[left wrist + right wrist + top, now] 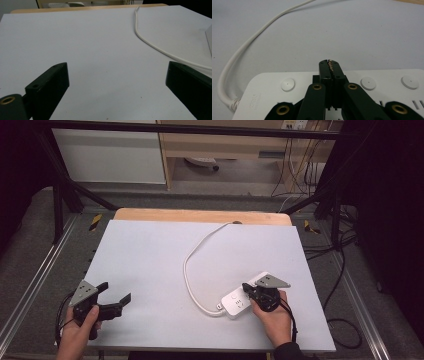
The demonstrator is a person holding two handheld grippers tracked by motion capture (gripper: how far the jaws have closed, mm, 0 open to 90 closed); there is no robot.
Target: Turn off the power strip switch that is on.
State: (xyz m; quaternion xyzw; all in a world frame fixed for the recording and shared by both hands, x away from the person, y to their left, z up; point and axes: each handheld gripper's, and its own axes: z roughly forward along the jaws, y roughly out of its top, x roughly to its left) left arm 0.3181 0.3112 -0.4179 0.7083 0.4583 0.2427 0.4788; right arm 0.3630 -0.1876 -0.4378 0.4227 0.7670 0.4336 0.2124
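Observation:
A white power strip [238, 303] lies on the grey table top at the front right, its white cable [189, 270] curving up to the back edge. My right gripper [246, 287] is over the strip, jaws pressed together with nothing between them; in the right gripper view the shut jaws [330, 64] hover above the strip [269, 97] between its round buttons [287, 84]. My left gripper [116, 294] rests at the front left corner, open, holding nothing. In the left gripper view its fingers [51, 82] stand wide apart over bare table, with the cable [150, 44] farther off.
The grey table top [150, 260] has a wooden strip [200, 215] along its back edge. Metal frame rails [35, 270] run along both sides. Loose black cables [345, 320] lie on the floor to the right.

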